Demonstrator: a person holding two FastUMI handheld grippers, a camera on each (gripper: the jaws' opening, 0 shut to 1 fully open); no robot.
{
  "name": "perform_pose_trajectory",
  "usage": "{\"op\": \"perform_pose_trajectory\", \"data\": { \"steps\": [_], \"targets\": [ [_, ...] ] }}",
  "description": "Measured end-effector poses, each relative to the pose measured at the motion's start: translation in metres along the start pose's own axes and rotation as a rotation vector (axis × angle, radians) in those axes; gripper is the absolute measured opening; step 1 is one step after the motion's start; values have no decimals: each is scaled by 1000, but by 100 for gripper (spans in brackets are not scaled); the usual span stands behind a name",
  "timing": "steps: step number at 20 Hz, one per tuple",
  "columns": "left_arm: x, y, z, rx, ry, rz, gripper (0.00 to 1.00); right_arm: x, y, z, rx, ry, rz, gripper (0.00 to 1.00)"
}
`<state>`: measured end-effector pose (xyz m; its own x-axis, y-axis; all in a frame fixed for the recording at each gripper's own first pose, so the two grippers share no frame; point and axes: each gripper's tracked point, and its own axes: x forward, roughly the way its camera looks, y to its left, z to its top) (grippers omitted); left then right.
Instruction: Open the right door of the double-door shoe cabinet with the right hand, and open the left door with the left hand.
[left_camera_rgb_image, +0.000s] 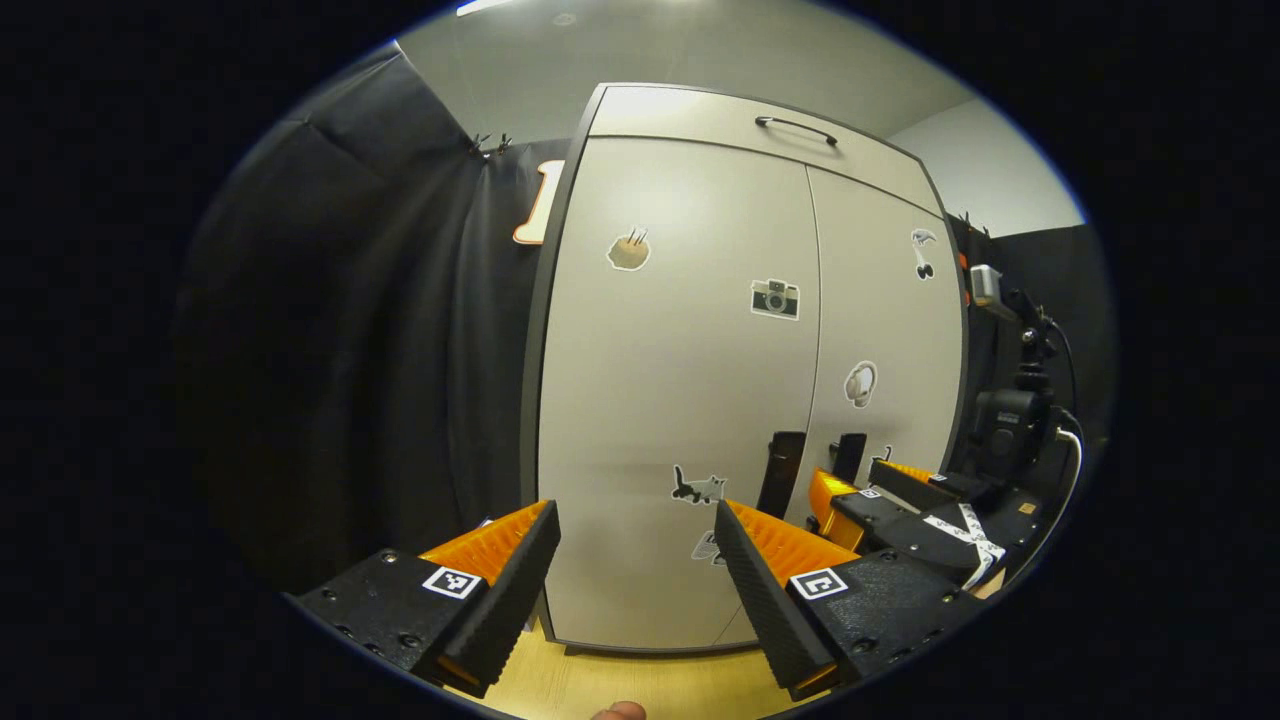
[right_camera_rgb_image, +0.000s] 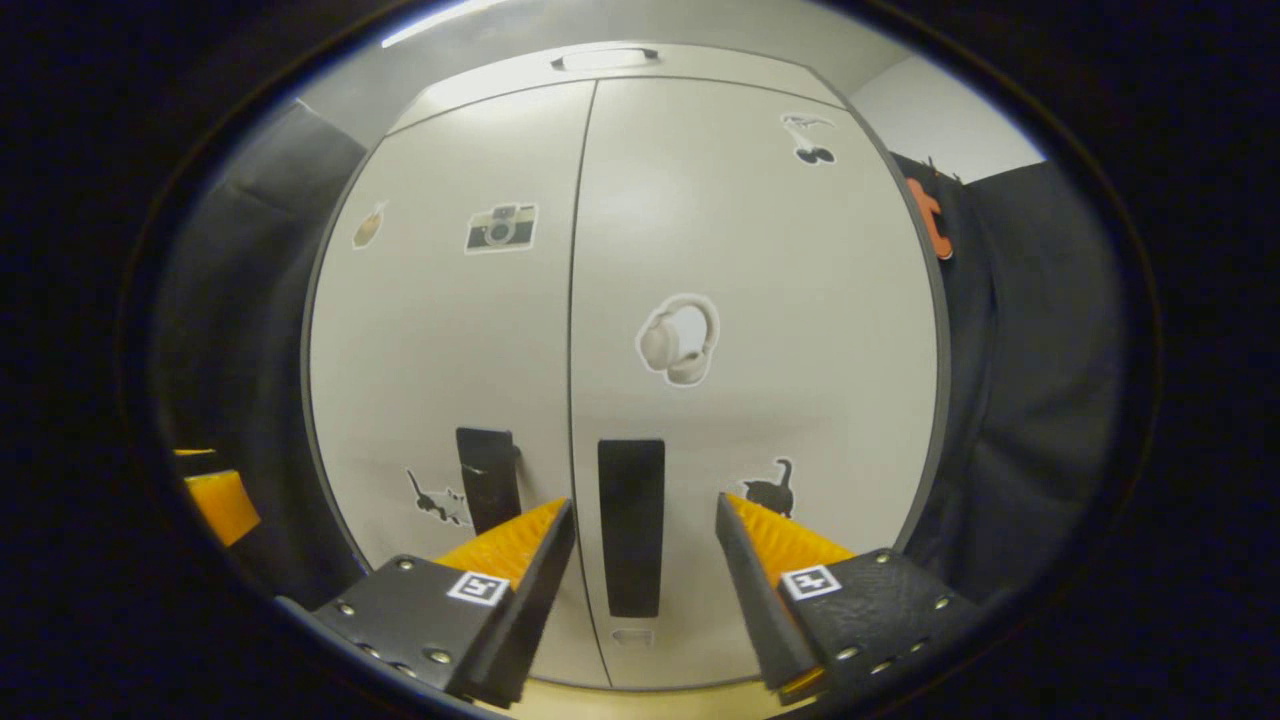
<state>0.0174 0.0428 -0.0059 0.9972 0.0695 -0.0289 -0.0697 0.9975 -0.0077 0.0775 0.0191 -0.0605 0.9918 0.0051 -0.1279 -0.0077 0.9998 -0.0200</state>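
**Both doors shut, right gripper lined up on its handle**

In the left gripper view, the tall pale-grey double-door shoe cabinet (left_camera_rgb_image: 740, 380) stands closed on the wooden floor (left_camera_rgb_image: 640, 680), its left door (left_camera_rgb_image: 670, 400) flush with the frame. The left gripper (left_camera_rgb_image: 635, 560) hangs back from it, fingers spread and empty. The right gripper (left_camera_rgb_image: 850, 480) sits close to the two black handles.

In the right gripper view, the right gripper (right_camera_rgb_image: 640, 555) is spread wide around the flat black handle of the right door (right_camera_rgb_image: 630, 525) without pinching it (contact cannot be confirmed). The left door's black handle (right_camera_rgb_image: 487, 478) stands untouched. By my reading nothing is opened yet; both pulls remain.
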Motion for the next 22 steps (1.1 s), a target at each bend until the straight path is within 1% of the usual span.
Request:
{"op": "perform_pose_trajectory", "data": {
  "steps": [1,2,6,7,8,10,12,13,14,16,17,18,20,21,22],
  "targets": [
    [0,2,0,-1,0,4,96,3,1,-2,-2,4,1,73],
    [0,4,-1,-3,1,11,96,6,1,-4,-3,7,1,70],
    [0,8,-2,-9,5,24,96,14,3,-10,-9,11,8,70],
    [0,10,-2,-8,5,27,96,14,3,-8,-10,9,2,50],
    [0,11,-3,-6,6,32,96,15,2,-6,-17,2,-5,47],
    [0,12,-4,-7,9,37,96,16,2,-9,-24,7,-23,46],
    [-1,13,-5,-11,12,43,96,13,8,-3,-8,21,-6,46],
    [-2,15,-5,-12,12,47,96,15,8,-8,-5,9,-13,34],
    [-4,17,-5,-14,12,52,96,17,7,-11,-8,16,-19,31],
    [-7,21,-6,-18,13,61,96,18,7,-10,-10,20,-22,31],
    [-9,22,-6,-20,15,65,96,18,8,-11,-2,24,-18,36],
    [-10,23,-7,-23,16,68,96,15,8,-10,-3,21,-10,25],
    [-13,23,-8,-30,17,69,96,17,6,-12,-1,29,-1,25],
    [-13,23,-8,-32,19,68,96,17,6,-11,20,26,-1,25],
    [-14,22,-9,-33,21,65,96,17,6,-12,18,33,0,16]
  ]
}}
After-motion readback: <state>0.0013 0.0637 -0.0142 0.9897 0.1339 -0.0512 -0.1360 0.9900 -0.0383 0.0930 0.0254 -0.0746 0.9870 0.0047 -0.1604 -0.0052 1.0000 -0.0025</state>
